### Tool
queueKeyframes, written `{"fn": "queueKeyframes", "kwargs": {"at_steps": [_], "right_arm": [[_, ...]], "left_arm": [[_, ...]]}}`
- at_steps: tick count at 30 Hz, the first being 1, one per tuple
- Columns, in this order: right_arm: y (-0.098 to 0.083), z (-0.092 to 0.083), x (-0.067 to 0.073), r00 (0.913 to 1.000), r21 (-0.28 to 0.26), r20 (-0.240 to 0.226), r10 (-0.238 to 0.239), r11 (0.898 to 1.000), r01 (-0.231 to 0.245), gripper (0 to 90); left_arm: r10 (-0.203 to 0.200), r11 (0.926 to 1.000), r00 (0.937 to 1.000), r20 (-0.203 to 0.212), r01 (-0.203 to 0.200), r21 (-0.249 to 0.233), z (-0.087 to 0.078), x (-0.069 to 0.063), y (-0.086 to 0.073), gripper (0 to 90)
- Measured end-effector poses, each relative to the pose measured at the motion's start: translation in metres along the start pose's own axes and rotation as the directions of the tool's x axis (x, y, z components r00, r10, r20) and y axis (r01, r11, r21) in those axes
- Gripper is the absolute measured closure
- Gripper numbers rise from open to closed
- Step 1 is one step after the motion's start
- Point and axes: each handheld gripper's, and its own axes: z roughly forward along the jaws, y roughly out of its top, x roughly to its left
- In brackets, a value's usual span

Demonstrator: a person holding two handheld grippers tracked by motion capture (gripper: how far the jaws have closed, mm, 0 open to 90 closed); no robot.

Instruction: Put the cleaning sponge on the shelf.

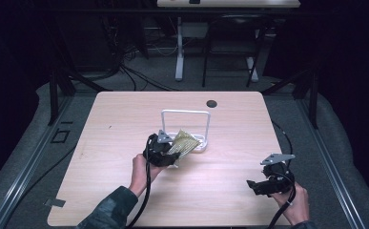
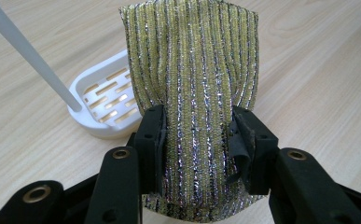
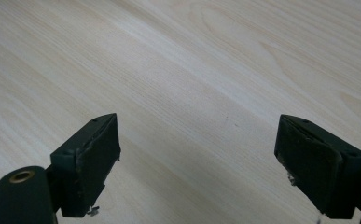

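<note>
While our left tongs (image 2: 197, 140) clench the cloth (image 2: 192, 70) just beside the rack (image 2: 101, 95), we should drape it squarely over the bar; right tongs (image 3: 197, 158) stand released above the desk (image 3: 192, 56).

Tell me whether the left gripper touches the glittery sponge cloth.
Touching: in the left gripper view, the left gripper pads press both sides of the sponge cloth.
</note>
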Motion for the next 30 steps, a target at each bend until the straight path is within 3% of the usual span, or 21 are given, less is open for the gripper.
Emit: {"fn": "queueKeyframes", "kwargs": {"at_steps": [12, 30], "right_arm": [[0.000, 0.001, -0.001, 1.0000, 0.008, -0.002, -0.009, 1.000, 0.009, 13.5], [0.001, 0.003, 0.000, 0.9999, 0.005, -0.009, -0.007, 1.000, 0.007, 13.2]], "left_arm": [[-0.028, 0.9995, 0.9995, -0.017, 0.027, -0.018, 0.010, 0.003, 0.008, 59.0], [-0.035, 0.9985, 0.9984, -0.044, 0.034, -0.044, 0.020, 0.005, 0.017, 59.1]]}}
